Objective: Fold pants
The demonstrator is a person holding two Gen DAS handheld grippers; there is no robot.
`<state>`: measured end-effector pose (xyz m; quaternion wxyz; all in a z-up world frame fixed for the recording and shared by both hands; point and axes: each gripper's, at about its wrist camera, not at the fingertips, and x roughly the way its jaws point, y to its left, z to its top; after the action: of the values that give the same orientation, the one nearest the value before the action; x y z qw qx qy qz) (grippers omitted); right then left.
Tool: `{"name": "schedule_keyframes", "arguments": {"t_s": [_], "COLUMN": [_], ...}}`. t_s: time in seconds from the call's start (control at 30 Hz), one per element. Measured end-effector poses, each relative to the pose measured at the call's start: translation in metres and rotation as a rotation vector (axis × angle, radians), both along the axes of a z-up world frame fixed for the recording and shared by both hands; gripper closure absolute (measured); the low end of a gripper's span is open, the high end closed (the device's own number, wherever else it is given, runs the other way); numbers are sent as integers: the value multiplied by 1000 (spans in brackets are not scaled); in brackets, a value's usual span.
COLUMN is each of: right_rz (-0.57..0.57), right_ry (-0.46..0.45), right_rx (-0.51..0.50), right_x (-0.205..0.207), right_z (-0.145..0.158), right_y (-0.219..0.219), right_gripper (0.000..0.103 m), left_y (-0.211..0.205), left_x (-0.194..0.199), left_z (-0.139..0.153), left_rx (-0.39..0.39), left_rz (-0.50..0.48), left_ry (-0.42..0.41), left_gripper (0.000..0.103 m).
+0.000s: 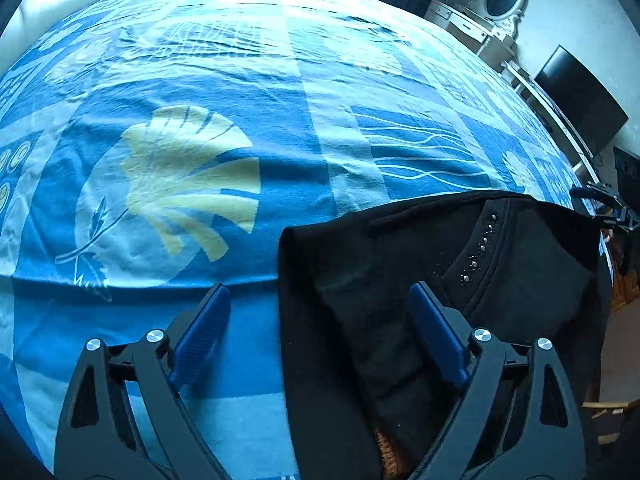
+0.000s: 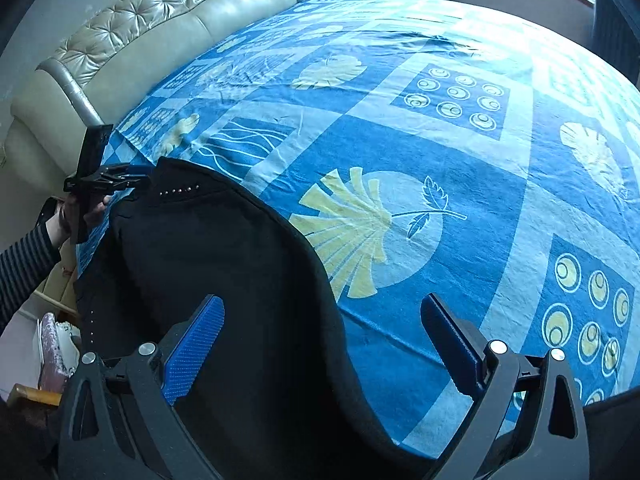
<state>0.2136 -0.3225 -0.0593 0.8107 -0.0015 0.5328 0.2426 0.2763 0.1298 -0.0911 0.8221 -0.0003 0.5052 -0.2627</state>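
Pants: black pants (image 1: 400, 280), soft matte cloth, lying on the bed (image 1: 240, 120) at its near edge, part of them hanging over that edge.
Trim: a short row of small metal studs (image 1: 478, 248) runs along a curved seam near one end; the right wrist view shows a second row down the cloth by the bed's edge.
Shape: folded to a broad dark panel with one rounded, thick edge on the sheet; a crease runs down the middle in the left wrist view.
Long axis: along the near edge of the bed, from one gripper toward the other; the studded end lies at the side of the left gripper in the right wrist view.
Bed: blue sheet printed with pale leaves, wavy lines and rings; a tufted beige headboard (image 2: 160, 16) stands at one side.
Left gripper: left gripper (image 1: 320, 296) has its jaws wide, straddling the pants' edge, one blue pad over the sheet and one over the black cloth; neither pad presses on it.
Right gripper: right gripper (image 2: 324, 308) likewise has its jaws wide, one pad over the pants and one over the sheet, nothing clamped.
Person: a hand (image 2: 76, 216) in a striped sleeve holds the left gripper's handle at the pants' far corner.
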Motion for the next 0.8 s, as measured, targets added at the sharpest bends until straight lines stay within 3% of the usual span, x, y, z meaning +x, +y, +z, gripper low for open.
{"name": "schedule_keyframes", "arguments": {"t_s": [0.17, 0.27, 0.33, 0.37, 0.4, 0.43, 0.47, 0.53, 0.63, 0.8], "right_rz": [65, 108, 139, 158, 169, 164, 162, 143, 76, 6], "right_ry": [90, 146, 175, 196, 217, 211, 200, 173, 99, -79], "right_rx": [-18, -31, -55, -52, -65, -90, -97, -117, -128, -145], "right_x": [17, 18, 14, 12, 10, 8, 6, 5, 9, -15], "right_z": [-17, -26, -32, -35, -39, -40, -39, -33, -15, 28], "right_y": [6, 14, 21, 24, 28, 30, 31, 30, 19, 19], "right_gripper": [5, 5, 9, 32, 73, 78, 81, 97, 97, 97], "left_y": [-7, -15, -17, -17, -15, -13, -13, -17, -22, -11], "left_x": [13, 16, 17, 18, 20, 21, 23, 20, 18, 0], "left_z": [1, -2, -1, -1, -1, -2, -3, 0, 13, 52], "left_rx": [-89, -44, -27, -27, -40, -74, -104, -81, -69, -147], "left_rz": [-48, -64, -60, -54, -49, -53, -56, -50, -35, -3], "left_ry": [72, 70, 68, 74, 87, 111, 134, 115, 67, -23], "left_gripper": [13, 19, 37, 44, 61, 73, 77, 83, 90, 92]}}
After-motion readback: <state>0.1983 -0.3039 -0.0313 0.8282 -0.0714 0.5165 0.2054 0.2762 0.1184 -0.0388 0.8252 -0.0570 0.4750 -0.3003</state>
